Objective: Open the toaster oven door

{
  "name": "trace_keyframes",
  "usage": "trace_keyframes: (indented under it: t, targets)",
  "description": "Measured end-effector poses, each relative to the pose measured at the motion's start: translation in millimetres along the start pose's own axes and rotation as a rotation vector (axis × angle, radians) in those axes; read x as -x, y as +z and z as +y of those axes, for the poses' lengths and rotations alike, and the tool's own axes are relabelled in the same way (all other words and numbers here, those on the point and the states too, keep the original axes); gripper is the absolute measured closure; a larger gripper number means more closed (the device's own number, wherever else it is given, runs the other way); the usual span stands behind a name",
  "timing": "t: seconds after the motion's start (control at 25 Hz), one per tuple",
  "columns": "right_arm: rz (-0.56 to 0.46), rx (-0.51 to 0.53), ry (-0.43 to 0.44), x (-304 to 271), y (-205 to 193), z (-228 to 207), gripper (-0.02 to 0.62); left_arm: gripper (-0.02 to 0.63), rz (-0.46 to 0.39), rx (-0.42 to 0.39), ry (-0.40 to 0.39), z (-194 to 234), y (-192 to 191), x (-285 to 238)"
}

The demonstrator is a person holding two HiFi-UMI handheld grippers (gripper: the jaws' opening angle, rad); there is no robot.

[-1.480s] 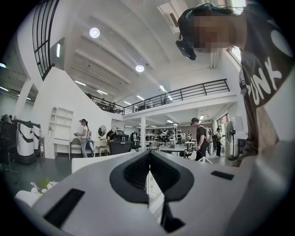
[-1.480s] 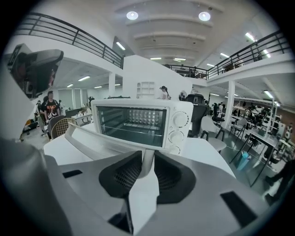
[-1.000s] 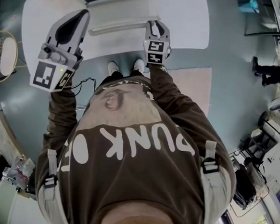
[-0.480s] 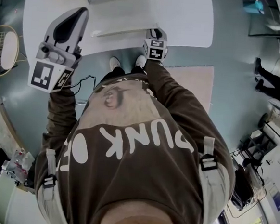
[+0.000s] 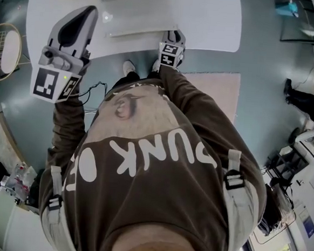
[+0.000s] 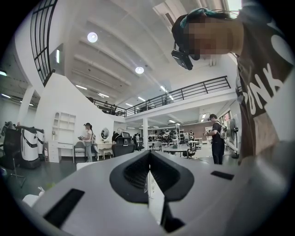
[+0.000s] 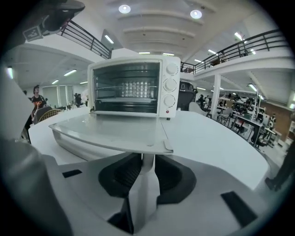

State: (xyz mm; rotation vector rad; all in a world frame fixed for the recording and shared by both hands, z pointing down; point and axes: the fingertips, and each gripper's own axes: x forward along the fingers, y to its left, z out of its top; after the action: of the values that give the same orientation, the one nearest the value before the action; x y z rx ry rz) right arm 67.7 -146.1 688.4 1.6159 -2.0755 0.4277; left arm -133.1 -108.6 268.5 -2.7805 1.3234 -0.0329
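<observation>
**Toaster oven door open and level; right claw on its handle**

Left claw (image 5: 91,13): jaws together, empty, raised at the left of the white worktop (image 5: 208,23). The person's brown shirt (image 5: 161,204) reads "PUNK". The toaster oven (image 7: 133,87) stands on the worktop with its door (image 7: 110,131) lying flat towards the person. Right claw (image 7: 145,159): clamped on the white handle part under the door's near right corner.

Toaster oven (image 7: 133,85) on white table (image 7: 216,138)

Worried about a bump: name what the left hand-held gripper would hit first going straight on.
Nothing near: the left hand-held gripper faces open floor; far off, a dark chair seems first, depth unclear.
</observation>
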Motion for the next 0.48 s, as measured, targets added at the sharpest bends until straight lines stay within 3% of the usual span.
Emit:
trace_keyframes:
  t: [0.28,0.48]
  targets:
    - [0.113,-0.035,-0.05,-2.0,-4.5,2.9,0.497,0.601,-0.008,0.012,-0.026,-5.8,-3.9,-1.9]
    - [0.113,-0.04,-0.055,-1.9,-4.5,1.0,0.497,0.601,-0.019,0.012,-0.038,-11.1,0.1,-4.8]
